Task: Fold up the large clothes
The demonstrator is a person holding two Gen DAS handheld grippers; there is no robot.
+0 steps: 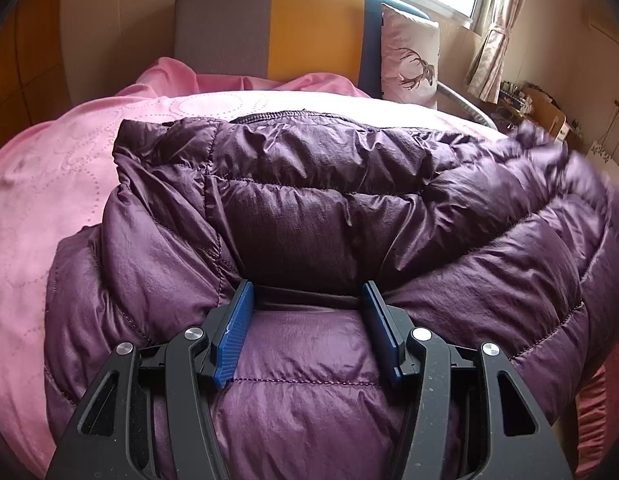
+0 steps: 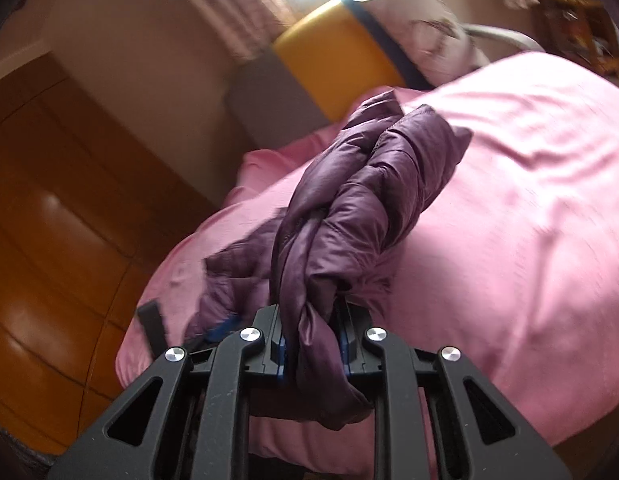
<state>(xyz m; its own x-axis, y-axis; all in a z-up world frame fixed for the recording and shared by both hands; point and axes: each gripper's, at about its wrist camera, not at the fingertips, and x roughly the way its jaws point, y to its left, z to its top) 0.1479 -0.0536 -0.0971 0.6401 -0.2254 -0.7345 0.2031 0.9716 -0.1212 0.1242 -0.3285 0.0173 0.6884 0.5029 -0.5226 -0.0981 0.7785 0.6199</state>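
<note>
On my left a pink bedspread (image 1: 49, 184), soft and stitched with dotted swirls, covers the bed, and one puffy purple quilted jacket (image 1: 309, 208) lies spread over it, its thin fabric shiny and crinkled, sewn into fat horizontal tubes. My left hand-held gripper (image 1: 309, 320) sits on the jacket with its two ribbed blue pads (image 1: 233, 336) standing apart, a raised ridge of the padding between them; I cannot tell whether the pads actually press on it. Behind the jacket stands one padded headboard (image 1: 309, 28) in grey, yellow and blue panels, with one pale pillow (image 1: 409, 56) printed with a deer leaning against it, and a bright window with pink curtains (image 1: 489, 56) further right. A cluttered desk (image 1: 537, 108) sits past the bed's right edge. My right hand-held gripper (image 2: 311, 344) is clamped tight on a bunched, twisted fold of the same jacket (image 2: 349, 208), which rises ahead of the camera and blocks part of the bed. In that view, blurred, glossy orange wooden floor (image 2: 49, 200) shows at left and the pink bedspread (image 2: 529, 200) fills the right
</note>
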